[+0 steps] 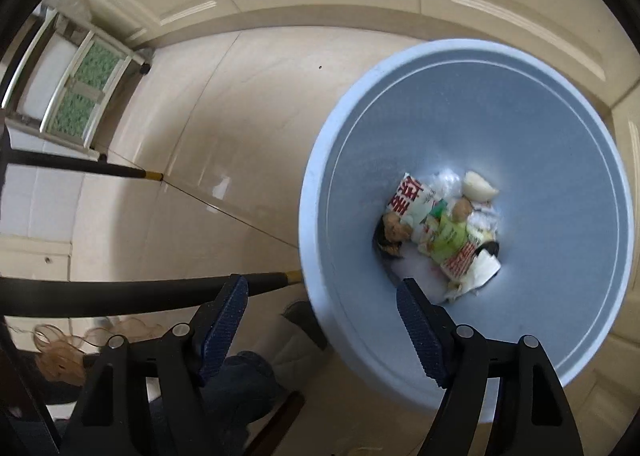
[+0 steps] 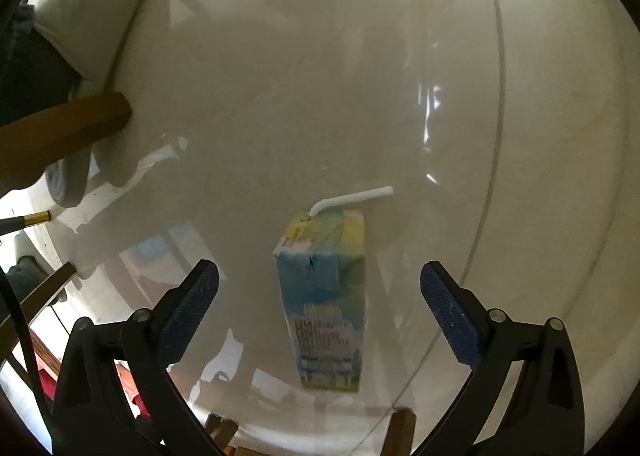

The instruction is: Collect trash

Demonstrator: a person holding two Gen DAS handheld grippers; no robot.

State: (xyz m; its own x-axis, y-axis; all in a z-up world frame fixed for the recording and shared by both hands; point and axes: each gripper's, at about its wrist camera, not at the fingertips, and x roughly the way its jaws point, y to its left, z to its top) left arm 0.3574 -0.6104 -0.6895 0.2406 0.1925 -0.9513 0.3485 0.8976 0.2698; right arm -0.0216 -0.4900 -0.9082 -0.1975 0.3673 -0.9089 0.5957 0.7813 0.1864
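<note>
the right tool point(image 2: 319, 288) hangs over a glossy white glass worktop point(image 2: 520, 136) with its two blue-padded fingers spread wide apart and nothing between them but air. the task's thing, a small blue, green and yellow drink carton point(image 2: 326, 296) with a bent white straw point(image 2: 348, 198) poking from its top, stands in the gap between the fingers, closer to the middle than to either pad, touching neither. it looks upright, though the fisheye makes its lean hard to judge.

the step in hand seems to be closing on this carton. to do it well, the tool should settle lower so the pads meet the carton's broad side faces around mid-height, below the folded top and well clear of the straw. a light, even squeeze is wise: an emptied carton is likely soft and will crumple or squirt leftovers if pinched hard. the worktop looks slick, so a lopsided close could push the carton sideways or tip it; centring first avoids that.

the left tool point(image 1: 322, 304) is also spread apart and empty, hovering above the near left rim of a round pale blue plastic bin point(image 1: 440, 104) standing on the cream tiled floor point(image 1: 208, 104). crumpled wrappers and food scraps point(image 1: 440, 232) lie at the bin's bottom, which is where the carton most likely belongs.
</note>
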